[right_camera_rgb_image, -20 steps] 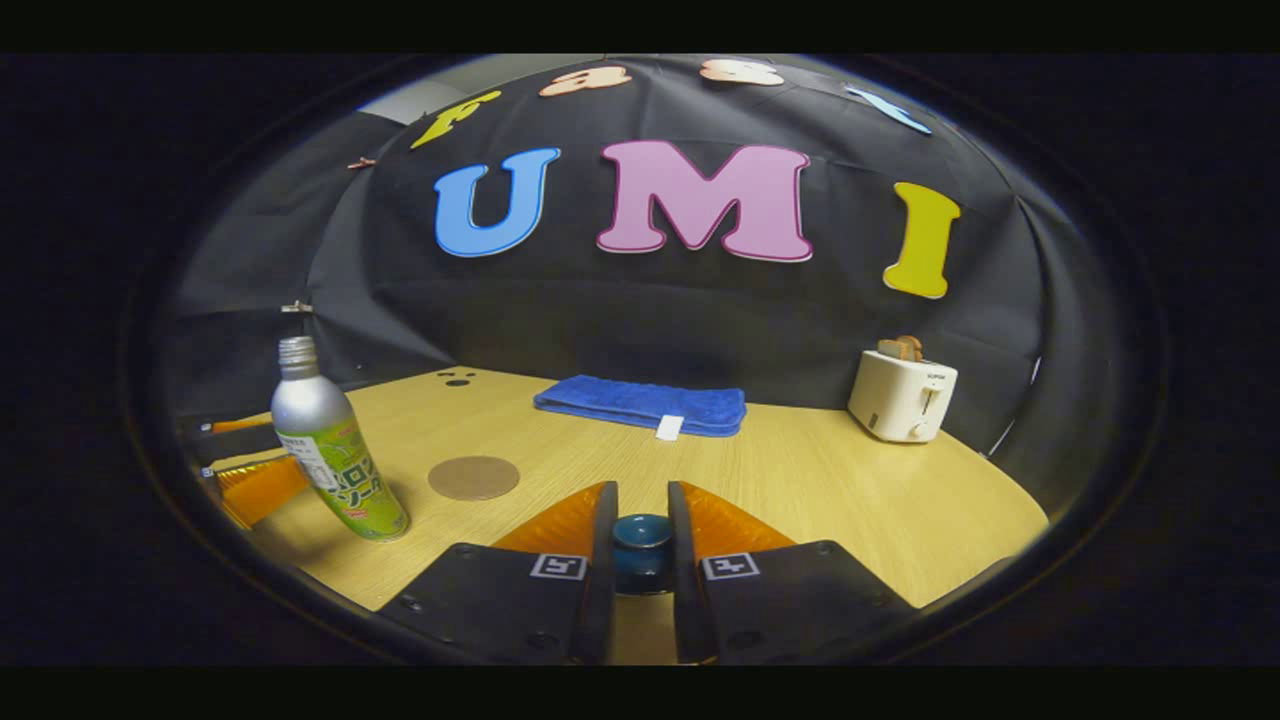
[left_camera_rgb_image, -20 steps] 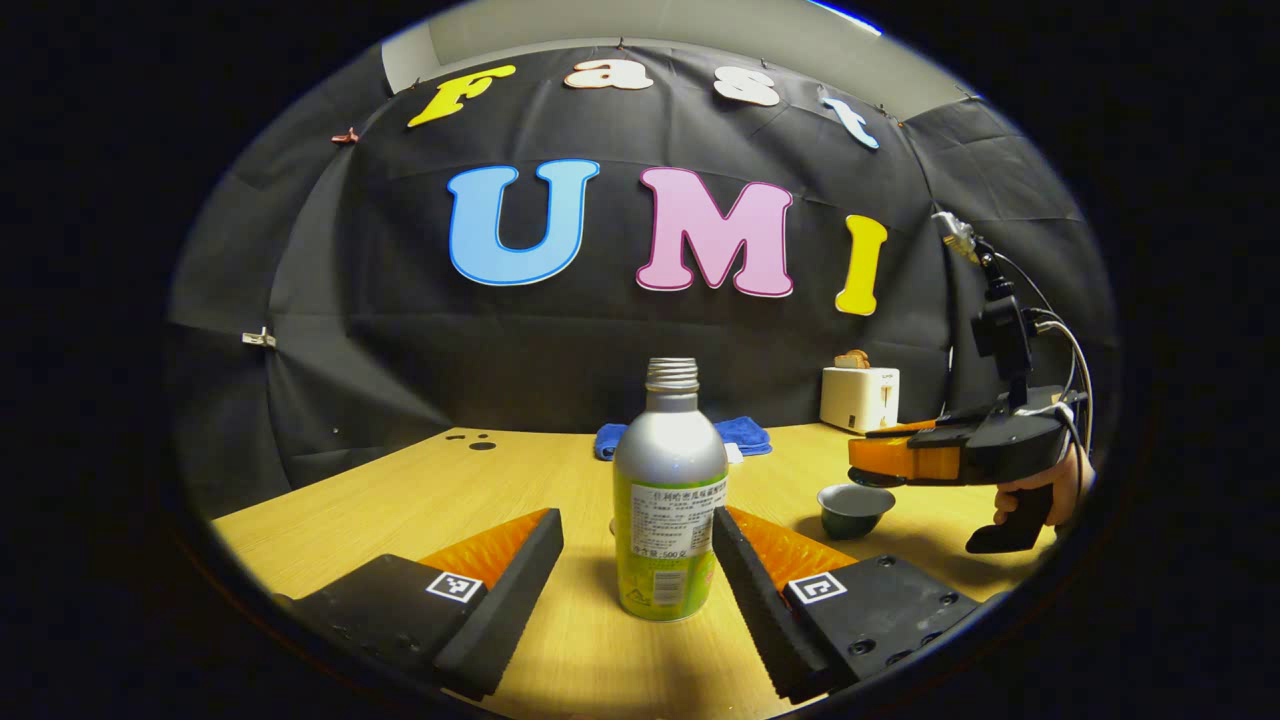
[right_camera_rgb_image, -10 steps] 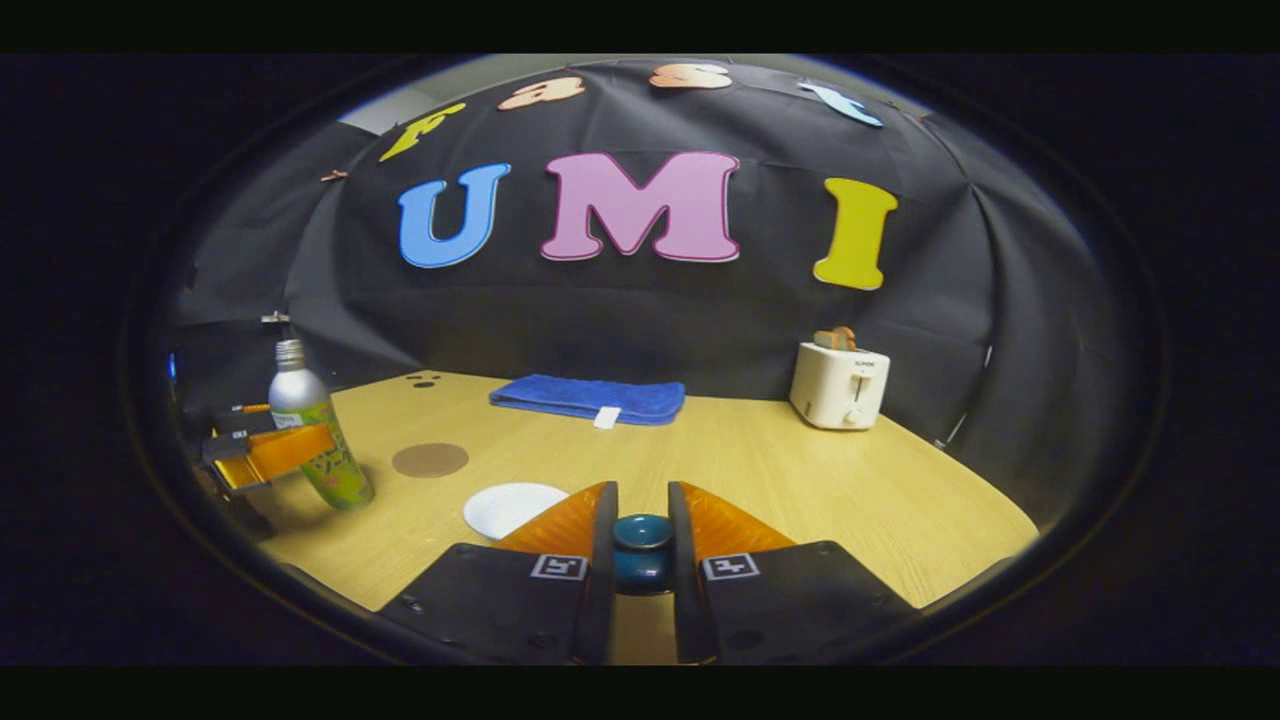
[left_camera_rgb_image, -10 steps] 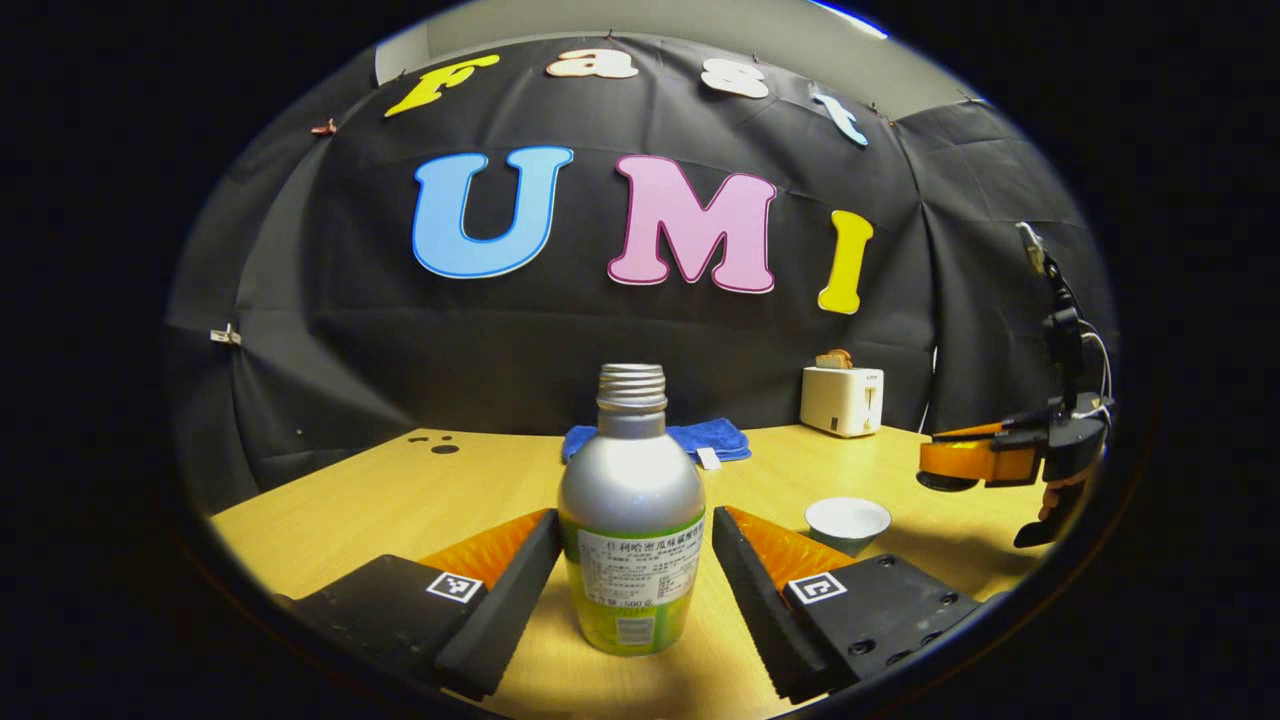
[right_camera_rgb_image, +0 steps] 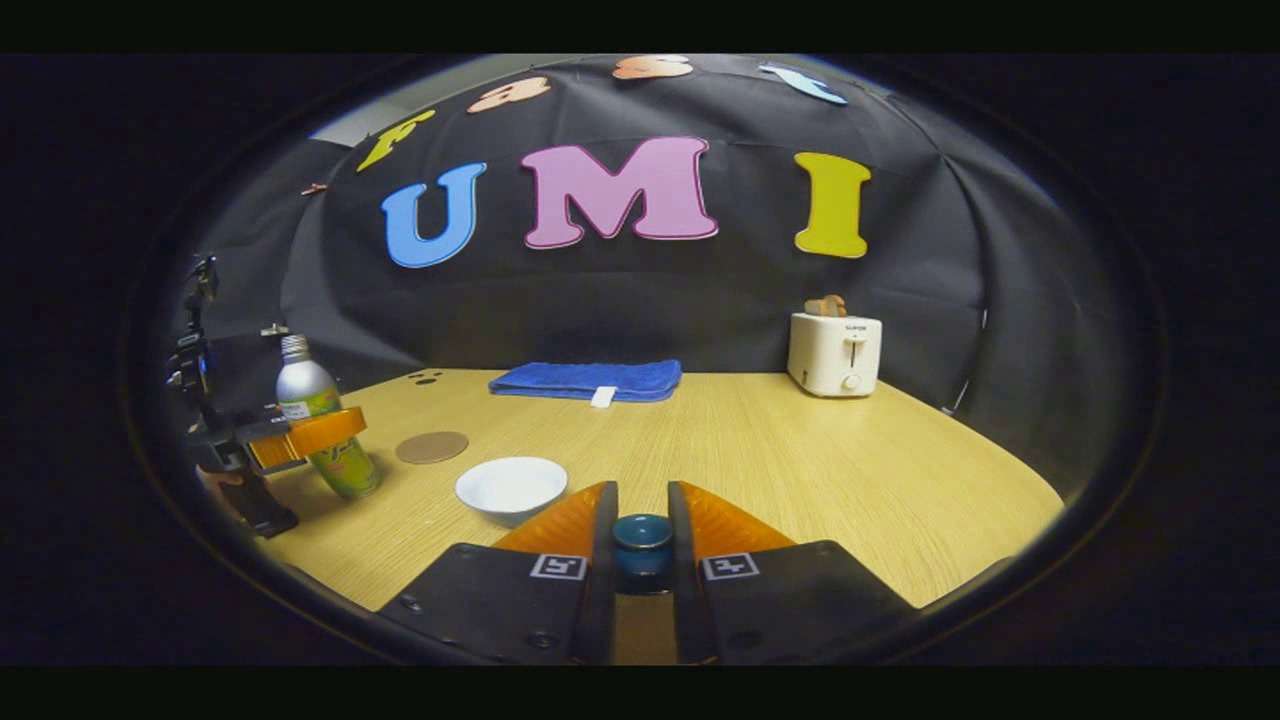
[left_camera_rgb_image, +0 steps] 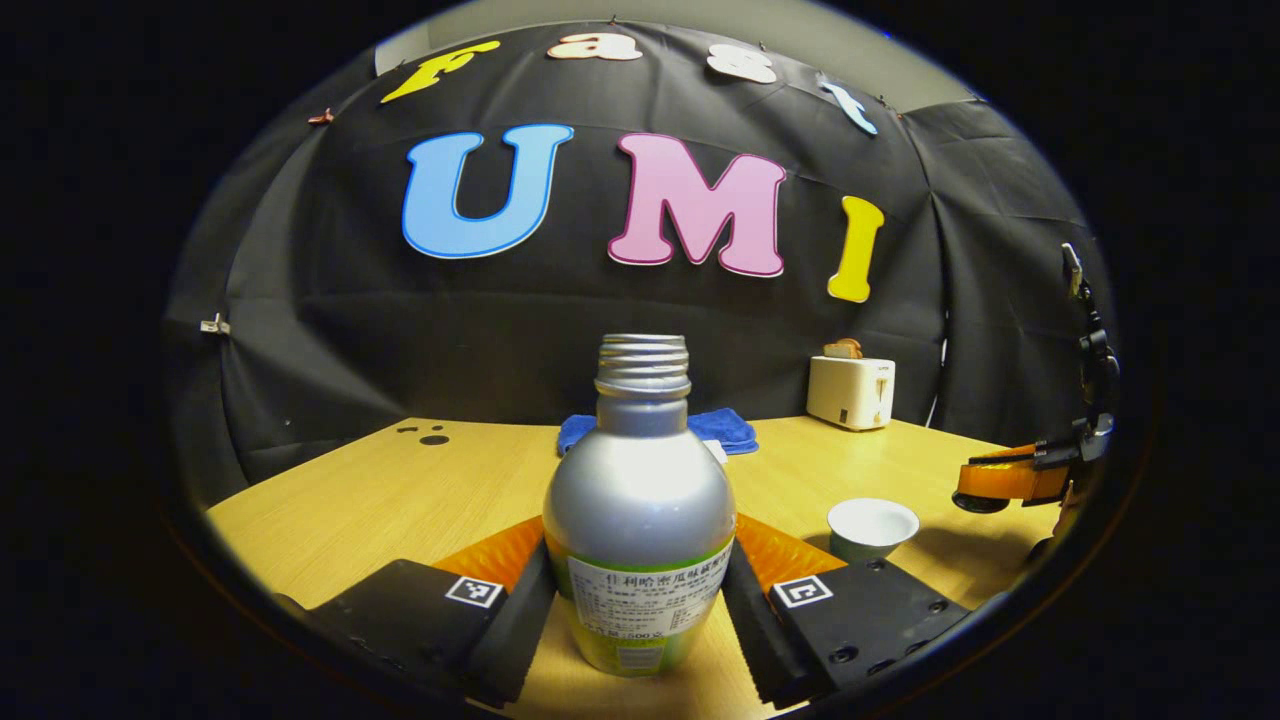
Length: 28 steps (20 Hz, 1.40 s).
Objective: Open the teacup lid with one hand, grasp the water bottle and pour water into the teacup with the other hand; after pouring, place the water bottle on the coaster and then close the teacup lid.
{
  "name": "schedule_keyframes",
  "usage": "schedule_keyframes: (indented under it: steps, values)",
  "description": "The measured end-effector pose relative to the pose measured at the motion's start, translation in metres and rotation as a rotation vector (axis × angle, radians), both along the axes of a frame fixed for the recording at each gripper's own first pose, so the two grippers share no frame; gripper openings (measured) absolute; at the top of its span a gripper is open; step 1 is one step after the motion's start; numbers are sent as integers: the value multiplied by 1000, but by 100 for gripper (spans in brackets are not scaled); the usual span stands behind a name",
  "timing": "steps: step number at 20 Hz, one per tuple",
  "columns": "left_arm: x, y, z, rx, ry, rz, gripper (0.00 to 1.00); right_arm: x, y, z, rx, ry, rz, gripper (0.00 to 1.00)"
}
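The lid is off and the step in hand is grasping the bottle. In the left gripper view the left claw (left_camera_rgb_image: 640,610) has its two fingers set either side of the bottle (left_camera_rgb_image: 640,500), which stands upright on the counter (left_camera_rgb_image: 400,490) with its threaded mouth uncapped; the fingers lie close against the bottle's lower body, but I cannot tell whether both press on it or a sliver of gap remains. The cup (left_camera_rgb_image: 872,527) sits open, white inside, at about 3 o'clock from the bottle in that view, near but apart. In the right gripper view the right claw (right_camera_rgb_image: 641,560) is closed on the lid (right_camera_rgb_image: 641,540), gripping its knob between both fingers and holding it clear of the cup (right_camera_rgb_image: 511,487), which lies at about 10 o'clock from the claw. The coaster (right_camera_rgb_image: 432,446), a flat brown disc, rests between the cup and the bottle (right_camera_rgb_image: 318,425), slightly behind them. A blue towel (right_camera_rgb_image: 585,380) and a toaster (right_camera_rgb_image: 834,352) stand toward 12 and 1 o'clock, well apart from the work. By my judgement the next move calls for a firm squeeze low on the bottle, a lift straight up, then a carry toward the cup and a slow tilt so the mouth comes over the rim, while the right claw keeps the lid aside.
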<state>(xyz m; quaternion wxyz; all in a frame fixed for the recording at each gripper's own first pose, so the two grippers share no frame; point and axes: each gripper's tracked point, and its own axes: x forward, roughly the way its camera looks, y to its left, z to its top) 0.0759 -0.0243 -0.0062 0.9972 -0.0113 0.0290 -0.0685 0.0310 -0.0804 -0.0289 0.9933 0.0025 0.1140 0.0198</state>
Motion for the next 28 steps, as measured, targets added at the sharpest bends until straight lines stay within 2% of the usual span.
schedule_keyframes:
  steps: [2, 3, 4, 5, 7, 11, 14, 15, 16, 17, 18, 21, 23, 24, 26, 28]
  values:
    - [4, -5, 1, 50, -5, -23, 81, -2, 1, 4, 9, -5, 11, 27]
    - [7, -8, 4, 100, -11, -33, 81, -3, -2, 7, 5, -15, 5, 30]
    - [10, -11, 8, 152, -24, -47, 80, -3, -7, 9, -9, -25, -7, 27]
    - [12, -17, 13, 208, -42, -70, 80, -3, -12, 11, -23, -29, -16, 23]
    - [23, -28, 22, 349, -63, -109, 80, -8, -18, 15, -28, -34, -24, 27]
    - [41, -44, 29, 591, -98, -158, 80, -17, -34, 22, -49, -55, -56, 27]
    - [52, -50, 27, 772, -112, -184, 80, -21, -44, 26, -50, -66, -70, 27]
    - [54, -53, 26, 833, -113, -196, 80, -21, -49, 28, -44, -69, -76, 24]
    - [56, -56, 22, 888, -111, -211, 80, -21, -52, 27, -38, -71, -81, 27]
    - [58, -59, 18, 944, -109, -218, 80, -21, -55, 27, -32, -71, -87, 23]
    - [58, -60, 15, 1000, -112, -226, 80, -22, -59, 26, -28, -71, -93, 27]
    - [64, -64, 7, 1155, -120, -247, 80, -23, -66, 23, -24, -64, -102, 27]
    - [65, -65, 2, 1222, -116, -260, 80, -25, -70, 20, -28, -59, -107, 27]
    - [67, -68, -1, 1244, -121, -277, 80, -25, -72, 20, -28, -58, -109, 24]
    - [75, -74, -7, 1303, -121, -298, 80, -27, -77, 19, -24, -58, -120, 27]
    - [80, -79, -11, 1362, -128, -319, 80, -27, -81, 18, -13, -61, -130, 23]
